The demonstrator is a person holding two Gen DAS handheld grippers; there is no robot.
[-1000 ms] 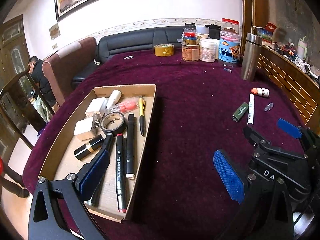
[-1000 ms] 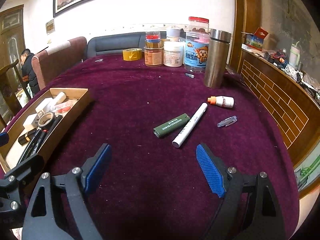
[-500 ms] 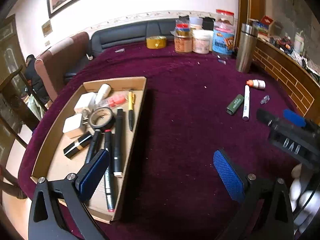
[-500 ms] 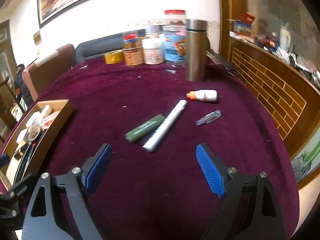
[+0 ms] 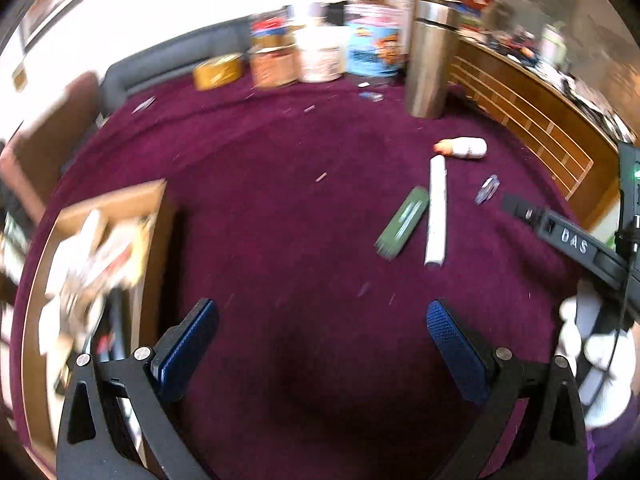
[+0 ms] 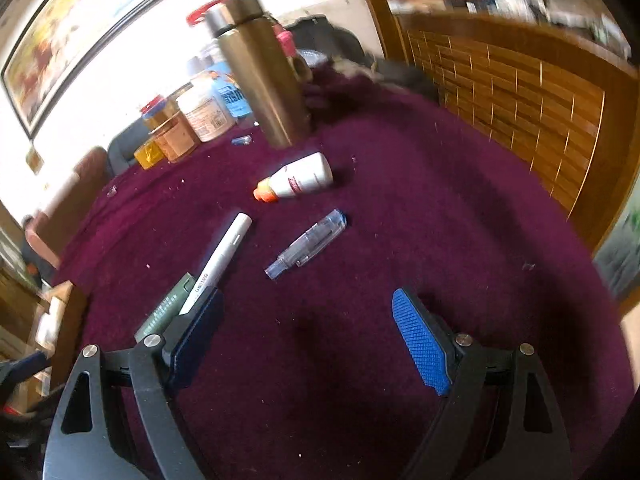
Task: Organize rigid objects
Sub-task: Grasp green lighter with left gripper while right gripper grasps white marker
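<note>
The right gripper (image 6: 308,340) has its fingers released and holds nothing. Ahead of them on the purple surface (image 6: 440,208) lie the clear pen cap (image 6: 307,243), the small white bottle (image 6: 298,182) beyond it, and the white marker (image 6: 220,260) with the green tube (image 6: 164,312) just beside the left finger. To take the cap well, I would centre both fingers around it, turn across its length, then close gently. The left gripper (image 5: 320,340) is also released, with the cardboard box (image 5: 152,216) to its left.

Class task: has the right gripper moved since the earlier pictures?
Yes. The right gripper has swung forward and right: the steel flask looms nearer, and the clear pen cap now lies just ahead.
</note>
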